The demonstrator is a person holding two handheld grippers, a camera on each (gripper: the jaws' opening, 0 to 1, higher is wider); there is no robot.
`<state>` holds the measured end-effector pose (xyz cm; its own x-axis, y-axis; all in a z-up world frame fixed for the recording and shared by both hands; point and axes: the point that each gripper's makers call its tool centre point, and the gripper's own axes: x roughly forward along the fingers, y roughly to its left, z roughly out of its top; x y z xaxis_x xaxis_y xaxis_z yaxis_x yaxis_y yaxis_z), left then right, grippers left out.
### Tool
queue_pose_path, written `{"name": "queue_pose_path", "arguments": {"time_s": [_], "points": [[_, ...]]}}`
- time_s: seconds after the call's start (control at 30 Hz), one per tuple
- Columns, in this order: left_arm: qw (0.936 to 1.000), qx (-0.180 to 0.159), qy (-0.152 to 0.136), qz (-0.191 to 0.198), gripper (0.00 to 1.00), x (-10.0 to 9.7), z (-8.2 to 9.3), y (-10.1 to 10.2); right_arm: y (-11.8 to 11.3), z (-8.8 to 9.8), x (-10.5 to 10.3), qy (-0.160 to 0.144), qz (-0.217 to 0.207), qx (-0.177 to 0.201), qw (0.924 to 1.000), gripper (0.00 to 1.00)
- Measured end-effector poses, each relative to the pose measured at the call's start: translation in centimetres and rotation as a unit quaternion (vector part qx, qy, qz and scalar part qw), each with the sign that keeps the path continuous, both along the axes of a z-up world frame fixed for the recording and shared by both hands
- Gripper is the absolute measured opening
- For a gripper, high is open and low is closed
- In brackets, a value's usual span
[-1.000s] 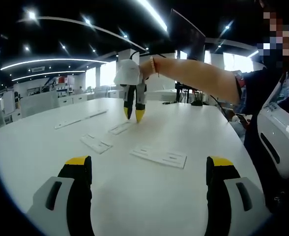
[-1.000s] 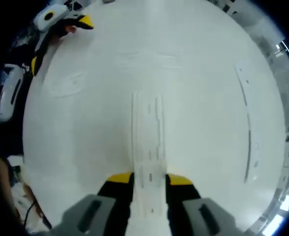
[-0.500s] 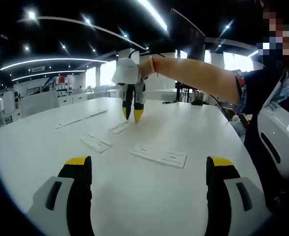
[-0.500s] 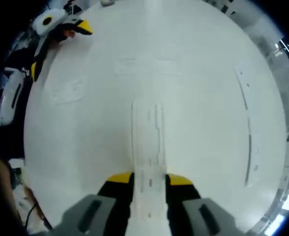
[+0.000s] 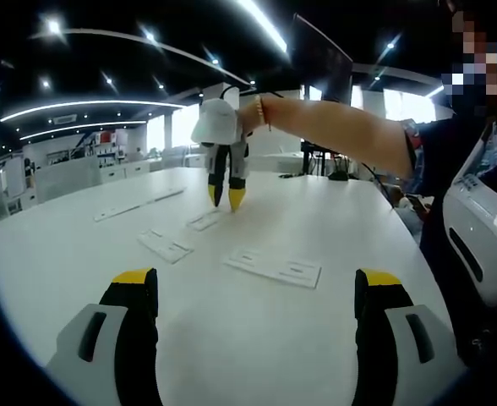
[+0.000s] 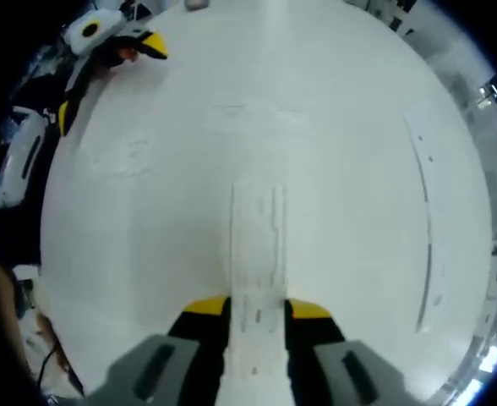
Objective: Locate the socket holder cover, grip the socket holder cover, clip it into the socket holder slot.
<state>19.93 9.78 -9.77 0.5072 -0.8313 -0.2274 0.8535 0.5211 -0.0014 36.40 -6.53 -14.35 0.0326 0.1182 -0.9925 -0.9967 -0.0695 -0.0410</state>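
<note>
White counter, wide and glossy, carrying several flat white plastic pieces. Left claw, seen in the left gripper view, is hovering low over the near part of the counter with its two yellow-tipped jaws standing wide apart and nothing between them. Right claw, in the same view, is hanging point-down over the far middle of the counter at the end of a person's outstretched arm, its jaws drawn close together. In the right gripper view the right claw is pinching the near end of a long white socket holder cover, the strip running straight away from the jaws; whether its far end is touching the counter or floating above it cannot be told. Just beneath the right claw in the left gripper view is lying a small white piece; nearer and to its left a second flat white piece; nearer and to the right a larger rectangular white plate with slots. A long narrow white strip is lying well apart at the far left. In the right gripper view another long thin rail is running along the counter's right side, and the left claw is showing at the upper left edge.
</note>
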Motion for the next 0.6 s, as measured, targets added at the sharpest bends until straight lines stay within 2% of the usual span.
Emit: {"name": "queue_pose_path", "arguments": {"time_s": [0.6], "points": [[1.0000,0.004,0.002,-0.001,0.95,-0.02,-0.19,-0.05,0.62,0.01,-0.09,-0.003,0.007,0.002,1.0000,0.27]]}}
